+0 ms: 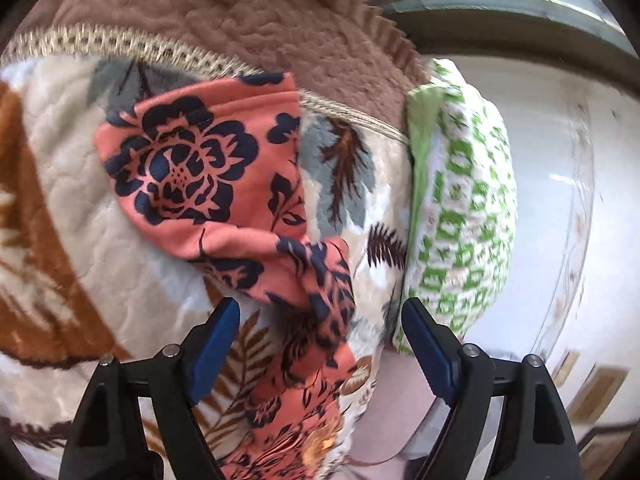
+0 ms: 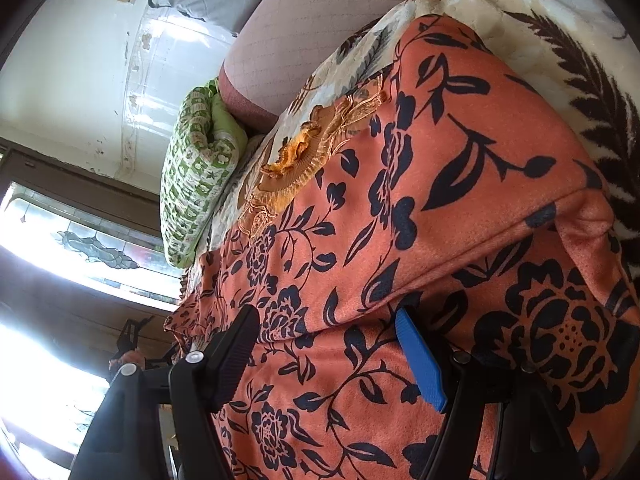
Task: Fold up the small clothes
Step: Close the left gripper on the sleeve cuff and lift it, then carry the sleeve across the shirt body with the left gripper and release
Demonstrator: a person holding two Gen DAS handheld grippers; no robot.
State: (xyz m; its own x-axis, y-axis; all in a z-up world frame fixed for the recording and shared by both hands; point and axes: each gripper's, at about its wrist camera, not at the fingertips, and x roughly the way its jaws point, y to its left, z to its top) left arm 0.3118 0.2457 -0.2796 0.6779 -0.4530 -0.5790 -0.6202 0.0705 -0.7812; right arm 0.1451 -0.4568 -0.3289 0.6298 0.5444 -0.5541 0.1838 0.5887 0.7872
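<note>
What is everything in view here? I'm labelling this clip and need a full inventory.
Floral garment: one, coral with navy flowers, crumpled on the blanket, running down between the left gripper's fingers.
Blanket: one, cream with brown and grey leaf print, under the garment.
Brown fleece: one, brown, beyond the blanket's trim.
Pillow: one, green and white, at the blanket's edge.
Window: one, leaded glass, bright, far side.
Left gripper: black with blue fingers, open.
Right gripper: black, fingers spread, over the garment.

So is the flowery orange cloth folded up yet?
Partly: the cloth has one fold lying across it, but its far end is bunched.
</note>
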